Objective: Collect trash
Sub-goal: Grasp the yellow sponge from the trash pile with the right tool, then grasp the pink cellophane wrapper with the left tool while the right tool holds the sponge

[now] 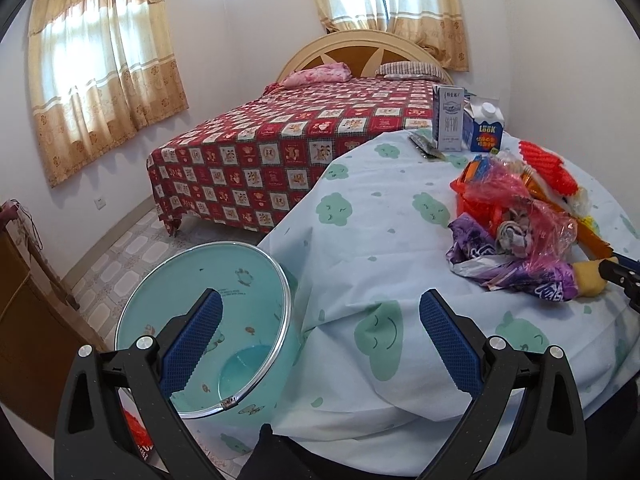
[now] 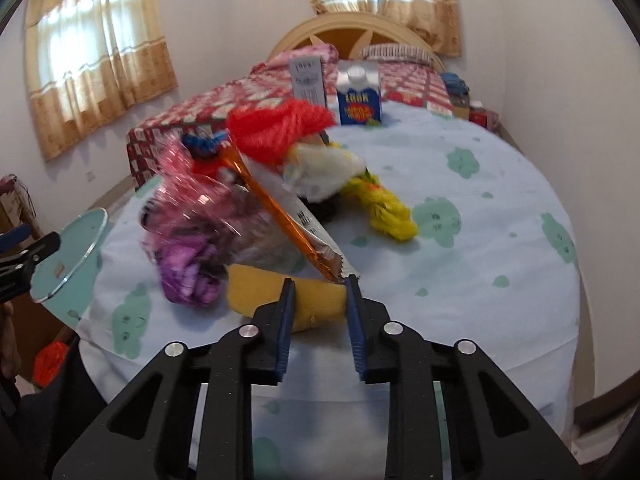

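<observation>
Round desk under a pale blue cloth with green cloud prints carries all the trash seen; a bed with a red patchwork cover stands behind it.

Translucent teal plastic bin sits just beside the desk edge, lower left in the left wrist view. Its inside looks bare (only the printed figures and the base show), so by my reading nothing has been collected yet.

The trash heap lies on the desk near the right gripper: a crumpled purple wrapper, clear pink film, an orange foil packet, red yarn and yellow yarn. Two cartons, one white and one blue, stand upright at the far edge, well apart from the heap.

Left gripper: fingers wide, nothing between them, hanging over the desk edge beside the bin.

Right gripper: fingers narrow, pressed on the near end of a yellow foam sponge, which lies on the cloth touching the heap.

Stage: first pick in hand. Left to do: carry the sponge to the bin, then everything else.
</observation>
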Demonstrator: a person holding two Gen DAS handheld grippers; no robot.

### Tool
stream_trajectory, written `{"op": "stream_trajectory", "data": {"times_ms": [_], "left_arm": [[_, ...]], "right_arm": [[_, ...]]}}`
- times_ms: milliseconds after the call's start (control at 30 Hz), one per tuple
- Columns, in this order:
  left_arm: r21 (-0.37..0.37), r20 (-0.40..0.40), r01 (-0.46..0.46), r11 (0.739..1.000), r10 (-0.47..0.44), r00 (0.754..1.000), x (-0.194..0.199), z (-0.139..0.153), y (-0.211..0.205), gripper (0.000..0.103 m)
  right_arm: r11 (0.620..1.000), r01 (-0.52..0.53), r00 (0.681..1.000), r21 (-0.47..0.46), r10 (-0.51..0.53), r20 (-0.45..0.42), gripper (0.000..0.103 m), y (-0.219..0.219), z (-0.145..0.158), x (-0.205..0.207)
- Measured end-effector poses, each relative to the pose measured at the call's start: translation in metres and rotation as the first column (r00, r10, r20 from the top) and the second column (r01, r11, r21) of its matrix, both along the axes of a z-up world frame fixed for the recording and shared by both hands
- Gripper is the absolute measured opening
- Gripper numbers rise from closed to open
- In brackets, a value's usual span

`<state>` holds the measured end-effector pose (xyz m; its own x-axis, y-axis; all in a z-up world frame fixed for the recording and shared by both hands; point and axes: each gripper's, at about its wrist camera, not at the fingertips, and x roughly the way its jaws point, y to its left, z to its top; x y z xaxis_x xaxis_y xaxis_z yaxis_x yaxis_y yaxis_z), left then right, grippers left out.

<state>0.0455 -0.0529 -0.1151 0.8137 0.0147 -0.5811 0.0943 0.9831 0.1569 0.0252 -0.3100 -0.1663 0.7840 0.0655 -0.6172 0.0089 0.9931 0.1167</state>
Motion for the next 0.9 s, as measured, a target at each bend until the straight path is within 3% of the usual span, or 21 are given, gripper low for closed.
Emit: {"op": "stream_trajectory", "data": {"times_ms": [200, 367, 700, 900], "left_arm": [[-0.019, 0.014, 0.015, 1.0, -0.015, 1.0, 0.004, 0.012, -0.011, 0.097], [-0.043, 0.027, 0.06, 0.997, -0.059, 0.998, 0.005, 0.022, -0.038, 0.097], [-0.04, 0.015, 0.2, 0.979, -0.199, 0.98, 0.01, 0.017, -0.127, 0.095], [-0.05, -0.074, 0.241, 0.969, -0.245, 0.967, 0.028, -0.001, -0.158, 0.061]], "right_arm": [[1.0, 0.006, 0.994, 0.009, -0.007, 0.111, 0.023, -0.002, 0.039, -0.015], [0.997, 0.072, 0.981, 0.008, -0.073, 0.18, 0.023, -0.021, 0.062, -0.022], [0.974, 0.225, 0.959, 0.023, -0.225, 0.171, 0.024, -0.087, 0.044, -0.031], [0.974, 0.222, 0.959, 0.052, -0.228, 0.167, 0.025, -0.096, 0.03, -0.032]]}}
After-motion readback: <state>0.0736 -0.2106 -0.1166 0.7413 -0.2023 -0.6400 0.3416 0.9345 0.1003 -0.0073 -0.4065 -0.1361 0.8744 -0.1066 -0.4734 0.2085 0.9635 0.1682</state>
